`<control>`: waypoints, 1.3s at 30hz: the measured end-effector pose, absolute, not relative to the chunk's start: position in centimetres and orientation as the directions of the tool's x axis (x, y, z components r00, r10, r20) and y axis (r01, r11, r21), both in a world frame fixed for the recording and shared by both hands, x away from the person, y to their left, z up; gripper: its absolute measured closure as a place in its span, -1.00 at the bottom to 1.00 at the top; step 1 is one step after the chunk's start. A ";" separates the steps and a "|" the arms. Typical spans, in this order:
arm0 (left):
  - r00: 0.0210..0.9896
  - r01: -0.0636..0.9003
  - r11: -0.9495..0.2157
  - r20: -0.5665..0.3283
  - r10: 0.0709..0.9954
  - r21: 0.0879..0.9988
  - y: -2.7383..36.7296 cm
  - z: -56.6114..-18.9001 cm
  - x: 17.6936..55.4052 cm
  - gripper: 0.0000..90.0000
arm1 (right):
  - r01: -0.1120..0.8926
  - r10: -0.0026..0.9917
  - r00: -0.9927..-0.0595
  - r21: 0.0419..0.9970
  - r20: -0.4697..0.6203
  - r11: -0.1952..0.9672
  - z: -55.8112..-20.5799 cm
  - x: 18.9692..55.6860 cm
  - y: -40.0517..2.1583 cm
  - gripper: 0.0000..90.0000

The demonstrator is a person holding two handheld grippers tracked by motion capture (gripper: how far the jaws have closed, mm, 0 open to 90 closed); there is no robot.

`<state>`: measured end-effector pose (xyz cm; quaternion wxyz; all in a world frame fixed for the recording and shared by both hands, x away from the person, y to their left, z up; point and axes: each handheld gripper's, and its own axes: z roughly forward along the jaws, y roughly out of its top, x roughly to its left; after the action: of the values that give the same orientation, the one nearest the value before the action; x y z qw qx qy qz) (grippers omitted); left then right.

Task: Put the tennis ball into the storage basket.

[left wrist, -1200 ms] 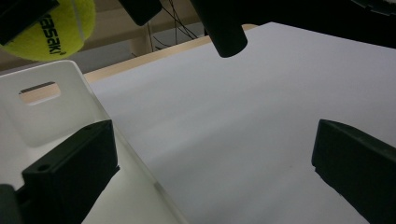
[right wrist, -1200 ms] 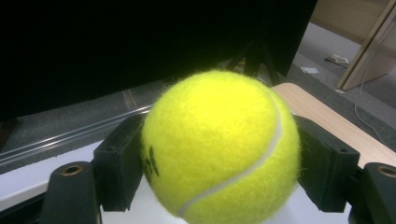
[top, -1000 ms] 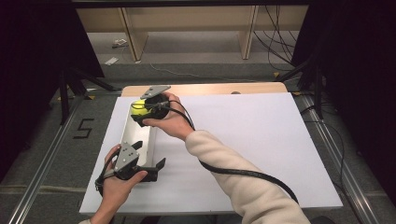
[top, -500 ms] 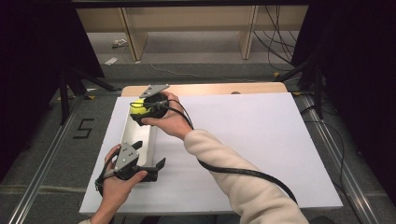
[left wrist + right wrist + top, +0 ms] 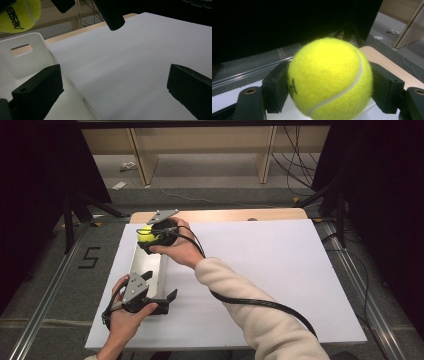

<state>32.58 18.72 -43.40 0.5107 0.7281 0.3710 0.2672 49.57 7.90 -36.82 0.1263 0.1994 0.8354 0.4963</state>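
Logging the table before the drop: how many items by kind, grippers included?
Tennis ball: 1
White bin: 1
Grippers: 2, left gripper and right gripper
Total: 4

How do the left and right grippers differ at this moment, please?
The right gripper is shut on the tennis ball; the left gripper is open and holds nothing. The right is at the tray's far end, the left at its near end. Both have black jaws.

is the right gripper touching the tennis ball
Touching: the right gripper view shows the right gripper with both black jaws pressed against the sides of the tennis ball.
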 end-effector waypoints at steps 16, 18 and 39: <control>0.582 0.269 -0.201 0.008 0.813 0.942 18.7 -43.4 32.6 -1.00 | 0.211 0.464 -0.886 0.877 -0.016 0.432 -36.8 49.9 8.2 -0.42; 0.582 0.269 -0.202 0.008 0.813 0.942 18.7 -43.4 32.6 -1.00 | 0.212 0.463 -0.886 0.876 -0.015 0.433 -36.8 50.0 8.3 -0.42; 0.582 0.269 -0.196 0.003 0.813 0.943 18.6 -43.4 32.6 -1.00 | 0.219 0.462 -0.887 0.871 -0.011 0.440 -37.0 50.2 9.0 -0.42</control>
<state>32.57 18.64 -43.41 0.5130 0.7266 0.3723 0.2652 50.23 8.97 -37.03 0.1246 0.2029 0.8393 0.4887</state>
